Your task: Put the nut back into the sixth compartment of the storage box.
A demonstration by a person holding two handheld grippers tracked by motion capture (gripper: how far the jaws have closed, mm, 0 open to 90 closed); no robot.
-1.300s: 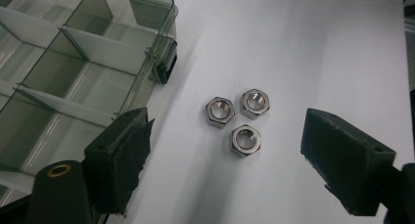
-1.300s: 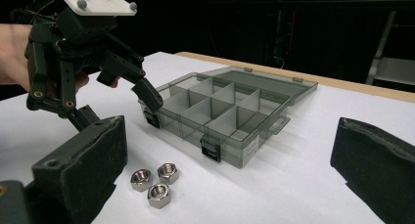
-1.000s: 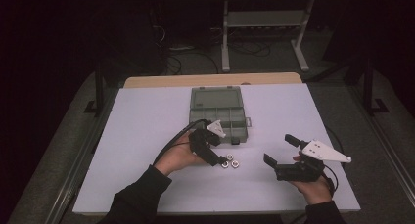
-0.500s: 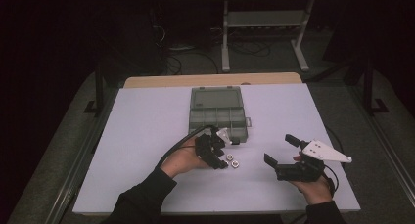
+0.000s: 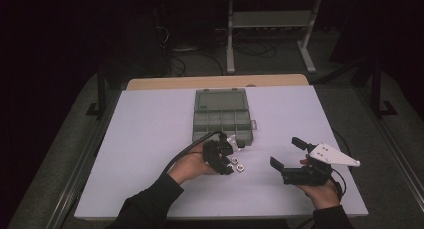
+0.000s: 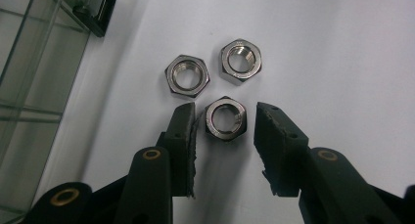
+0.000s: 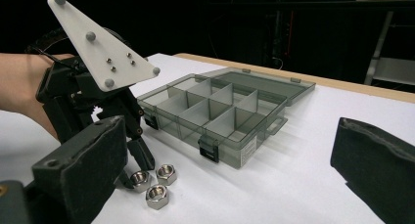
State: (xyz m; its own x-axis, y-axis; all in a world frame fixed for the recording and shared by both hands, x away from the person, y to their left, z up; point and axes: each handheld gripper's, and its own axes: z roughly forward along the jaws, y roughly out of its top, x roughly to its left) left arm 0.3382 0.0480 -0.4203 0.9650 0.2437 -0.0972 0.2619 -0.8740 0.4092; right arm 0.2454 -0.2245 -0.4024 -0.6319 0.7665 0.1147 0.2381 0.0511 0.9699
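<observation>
High view: my left gripper (image 5: 229, 163) sits over three nuts (image 5: 236, 164) near the open box (image 5: 221, 114), right gripper (image 5: 286, 156) idle, jaws apart; left gripper view: jaws have just been closing around the nearest nut (image 6: 225, 119), not yet pinching, so I square pads on flats; right gripper view: same cluster beside the box.

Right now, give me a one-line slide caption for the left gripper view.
Left hand-held gripper closing around the nearest of three hex nuts, pads not yet touching it, beside the clear compartment box.

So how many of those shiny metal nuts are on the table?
3. One nut lies between the left gripper jaws, one sits just beyond toward the box, and one beside that. None looks hidden.
</observation>
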